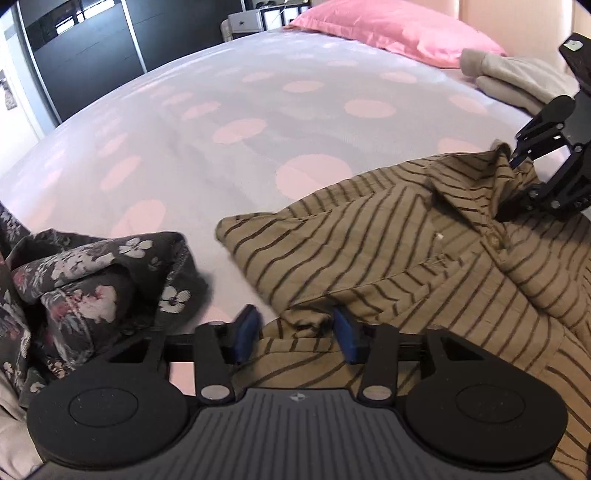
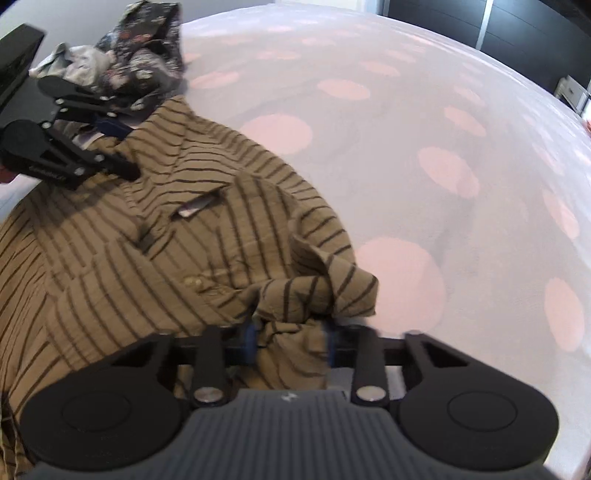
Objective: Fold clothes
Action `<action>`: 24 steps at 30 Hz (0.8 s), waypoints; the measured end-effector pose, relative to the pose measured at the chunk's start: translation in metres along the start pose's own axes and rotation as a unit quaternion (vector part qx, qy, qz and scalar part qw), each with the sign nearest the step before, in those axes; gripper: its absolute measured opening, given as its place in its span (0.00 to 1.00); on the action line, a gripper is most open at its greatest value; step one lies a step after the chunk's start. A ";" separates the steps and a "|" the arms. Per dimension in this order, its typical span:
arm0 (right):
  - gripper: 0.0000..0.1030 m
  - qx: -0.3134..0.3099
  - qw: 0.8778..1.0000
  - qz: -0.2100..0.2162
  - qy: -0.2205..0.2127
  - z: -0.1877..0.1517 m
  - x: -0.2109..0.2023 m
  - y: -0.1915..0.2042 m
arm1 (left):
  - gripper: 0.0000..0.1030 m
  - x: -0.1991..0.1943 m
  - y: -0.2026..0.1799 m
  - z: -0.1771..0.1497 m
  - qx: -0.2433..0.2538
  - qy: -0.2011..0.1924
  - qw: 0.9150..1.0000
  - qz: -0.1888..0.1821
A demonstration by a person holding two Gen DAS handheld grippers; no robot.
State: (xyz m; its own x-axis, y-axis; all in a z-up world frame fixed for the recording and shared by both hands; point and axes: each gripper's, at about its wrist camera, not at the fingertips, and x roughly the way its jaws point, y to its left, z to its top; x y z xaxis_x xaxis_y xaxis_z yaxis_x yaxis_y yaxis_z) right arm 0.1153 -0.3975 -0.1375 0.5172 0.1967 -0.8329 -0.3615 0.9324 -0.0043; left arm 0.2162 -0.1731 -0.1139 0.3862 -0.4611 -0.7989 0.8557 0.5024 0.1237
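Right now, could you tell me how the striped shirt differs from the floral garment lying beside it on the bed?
The striped shirt is tan with thin dark stripes; the floral garment is dark grey with white and pink flowers. The striped shirt is spread fairly flat with its collar and buttons showing, while the floral garment sits bunched in a heap. Both grippers are at the striped shirt; neither touches the floral garment. Both lie on the spotted bedspread.

Striped shirt (image 1: 424, 258) cut off below

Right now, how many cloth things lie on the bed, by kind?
Striped shirt: 1
Floral garment: 1
Folded beige garment: 1
Pink pillow: 1
Grey garment: 1
Total: 5
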 end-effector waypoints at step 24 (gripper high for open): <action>0.10 -0.084 0.987 -0.051 -0.129 -0.032 -0.218 0.105 | 0.02 -0.225 -0.075 -0.016 0.034 -0.124 0.992 0.021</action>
State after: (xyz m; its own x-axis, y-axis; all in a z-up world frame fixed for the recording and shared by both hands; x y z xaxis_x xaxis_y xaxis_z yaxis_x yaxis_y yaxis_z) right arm -0.0600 -0.3526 0.0254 0.7301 0.1947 -0.6550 -0.4098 0.8918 -0.1916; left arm 0.0600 -0.0953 0.0474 0.4877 -0.6103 -0.6243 0.8549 0.4787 0.1998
